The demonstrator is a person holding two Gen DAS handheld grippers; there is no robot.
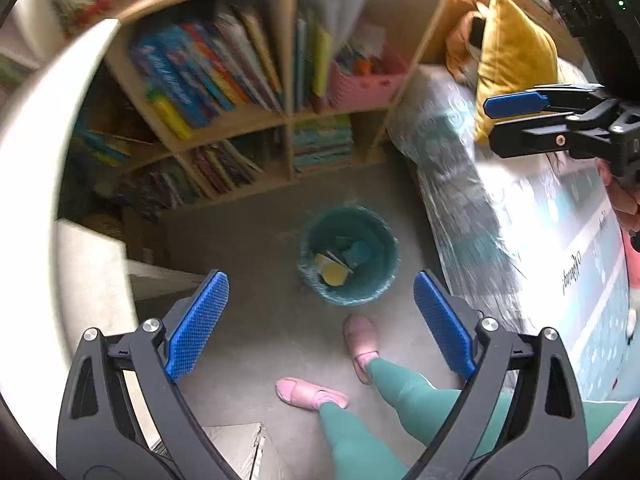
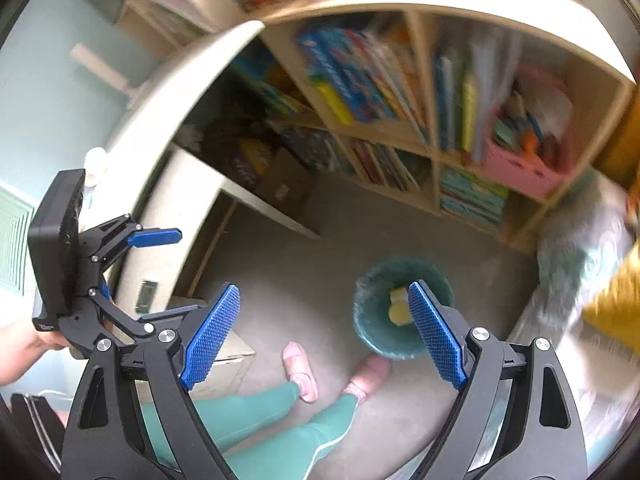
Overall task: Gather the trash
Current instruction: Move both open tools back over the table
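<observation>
Down on the grey floor [image 1: 248, 248], both views look steeply from above. At the left edge stands a white desk [image 1: 36, 200] with a curved rim. Beyond it, a wooden cube bookshelf [image 1: 288, 116] holds leaning picture books [image 1: 192, 76] in its left compartments, a pink basket [image 1: 366, 84] of small toys in the upper right one, and a flat stack of books [image 1: 323, 142] in the lower right one.

The left gripper [image 1: 320, 320] hangs with its blue pads spread wide and nothing between them. A teal trash bin [image 1: 348, 254], lined with a clear bag, stands on the floor just beyond the person's pink slippers [image 1: 362, 340]; inside lie a yellow round piece [image 1: 334, 274] and what may be blue and white scraps, though blur hides detail.

The right gripper [image 2: 324, 332] likewise gapes wide and empty above the bin. At the right, a bed [image 1: 560, 220] with a patterned cover carries a mustard cushion [image 1: 516, 56].
</observation>
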